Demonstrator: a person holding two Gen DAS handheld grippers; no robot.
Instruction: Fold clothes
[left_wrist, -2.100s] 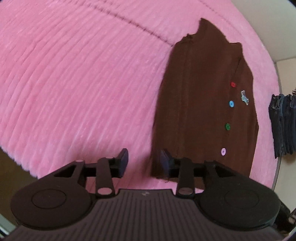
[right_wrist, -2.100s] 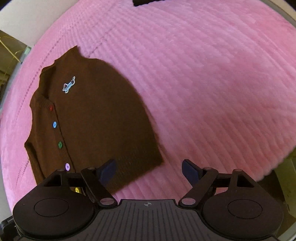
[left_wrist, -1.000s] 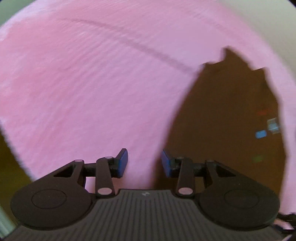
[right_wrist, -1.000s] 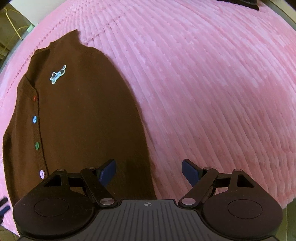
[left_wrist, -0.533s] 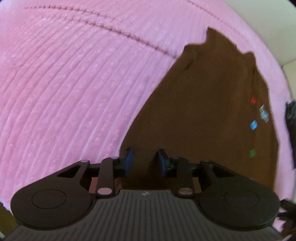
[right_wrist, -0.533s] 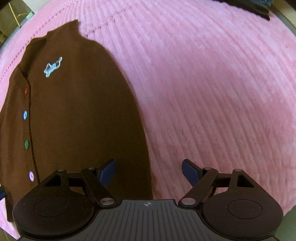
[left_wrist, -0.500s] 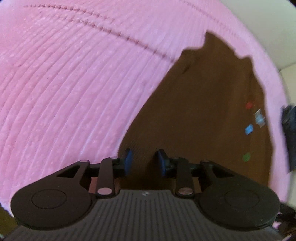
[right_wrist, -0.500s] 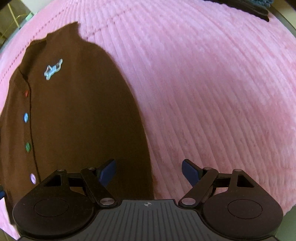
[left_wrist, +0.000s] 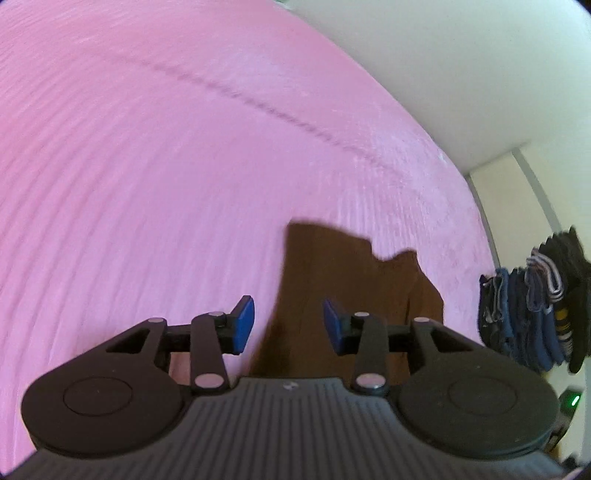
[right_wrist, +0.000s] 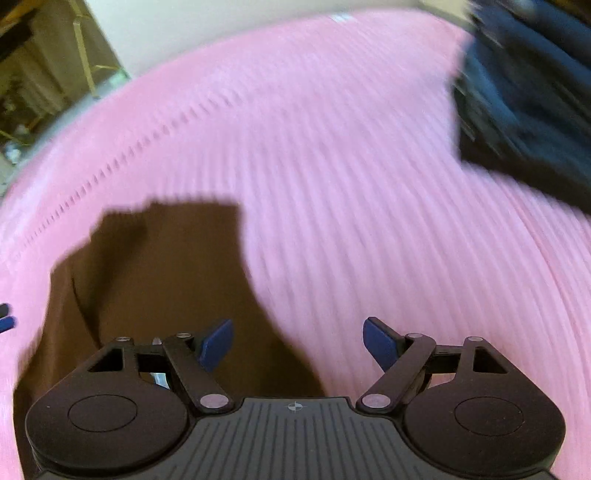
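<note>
A brown knitted garment (left_wrist: 343, 280) lies flat on a pink bedspread (left_wrist: 155, 177), a plush fabric with fine parallel ribs and one stitched seam line running slantwise across it. In the left wrist view the garment shows as a dark, matte shape with a notched upper edge, like a collar or neckline, its weave too blurred to make out. The left gripper (left_wrist: 289, 326) hovers over the garment's near left edge with its blue pads set apart and nothing between them; the left pad sits over pink cloth, the right pad over brown. Its body is black plastic with round discs on either side and a grey ribbed panel in the middle. In the right wrist view the same garment (right_wrist: 159, 280) fills the lower left, with a soft fold or ridge running down its left part and a jagged top outline. The right gripper (right_wrist: 298, 345) is spread wide and holds nothing; its left pad lies above the brown fabric, its right pad above the ribbed pink surface just beside the garment's right edge. A stack of dark blue and black folded clothes (left_wrist: 532, 306) stands at the right edge of the bed in the left view, and appears, blurred, at the upper right (right_wrist: 524, 96) in the right view.
</note>
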